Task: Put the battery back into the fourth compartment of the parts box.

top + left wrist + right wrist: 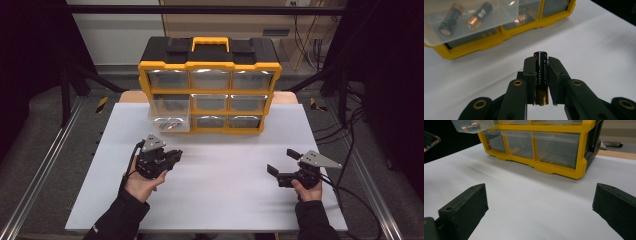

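Note:
A yellow and black drawer cabinet [210,85] stands at the back of the white table [215,200]. Its lower left clear drawer [169,124] is pulled out, with batteries [464,17] lying inside. My left gripper [541,75] is shut on a black and copper battery [541,77], held lengthwise between the pads, a short way in front of that drawer. In the high view the left gripper [172,156] hovers at the table's left. My right gripper [282,162] stands open at the right with nothing between its jaws, and it looks toward the cabinet [541,147].
Metal frame rails [45,165] run along both sides of the table. Cables [350,145] trail on the floor at the right. A wooden board [285,97] shows behind the cabinet.

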